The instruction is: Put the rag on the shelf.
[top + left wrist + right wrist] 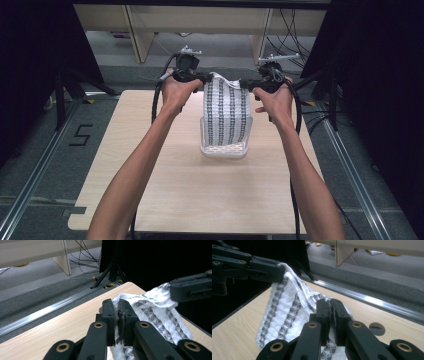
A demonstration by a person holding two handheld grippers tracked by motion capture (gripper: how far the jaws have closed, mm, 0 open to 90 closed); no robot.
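Left gripper (pixel 204 78) and right gripper (pixel 243 84) both clamped tight on the patterned white towel's (pixel 226 112) top corners (lower end resting on wooden table (pixel 150 165)).

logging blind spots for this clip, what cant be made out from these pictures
- High view: the far side of the cloth and the table behind it, hidden by the hanging cloth.
- High view: each claw's grip point is too small to judge.
- Left gripper view: the cloth's lower part is cut off by the bottom edge and blocked by the left claw.
- Right gripper view: the same, behind the right claw.
- Gripper views: dark backdrop shows no detail.
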